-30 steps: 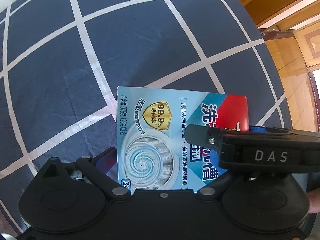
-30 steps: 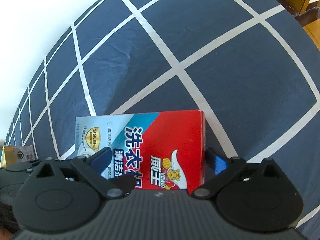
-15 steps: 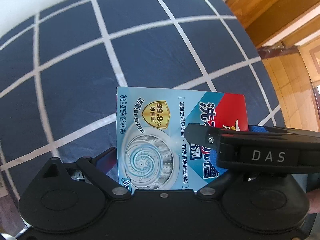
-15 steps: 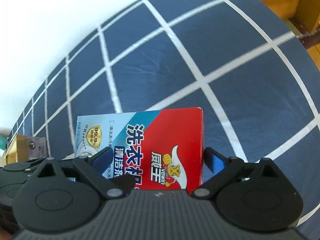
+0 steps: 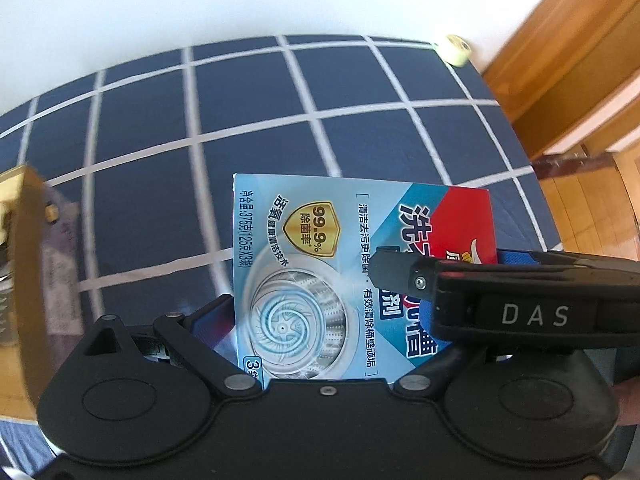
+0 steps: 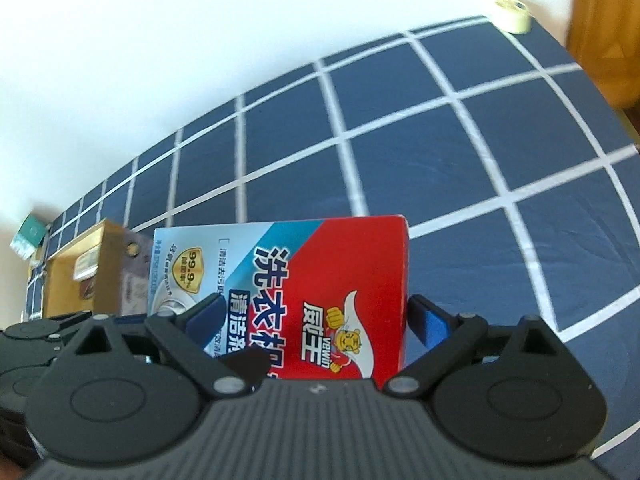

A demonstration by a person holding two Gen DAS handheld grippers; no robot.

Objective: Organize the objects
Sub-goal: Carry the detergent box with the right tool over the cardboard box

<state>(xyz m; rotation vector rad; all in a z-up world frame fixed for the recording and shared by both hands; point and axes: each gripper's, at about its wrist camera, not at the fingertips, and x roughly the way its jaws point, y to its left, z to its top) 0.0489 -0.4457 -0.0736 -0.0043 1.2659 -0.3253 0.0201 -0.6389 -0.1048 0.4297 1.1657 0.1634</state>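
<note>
On the blue-and-red cleaner box [image 5: 320,264], "99.9%" with "除菌率" is printed in a gold shield, beside "活氧健康清洁技术" and "净含量:375克(125克X3袋)"; "洗衣机" and "清洁剂" in large characters, "威王" and "VEWIN" are read on its red part. "DAS" is marked on the right tool [image 5: 536,316].

Glossy cardboard box [image 5: 320,264] above matt checked cloth [image 5: 248,120].

Box [image 5: 320,264]: lower edge hidden behind gripper body, right end covered by other gripper's arm | Wooden crate [image 5: 24,264]: blurred, cut by left edge | Crate contents: unreadable | Tape roll [image 6: 514,14]: small, soft
</note>
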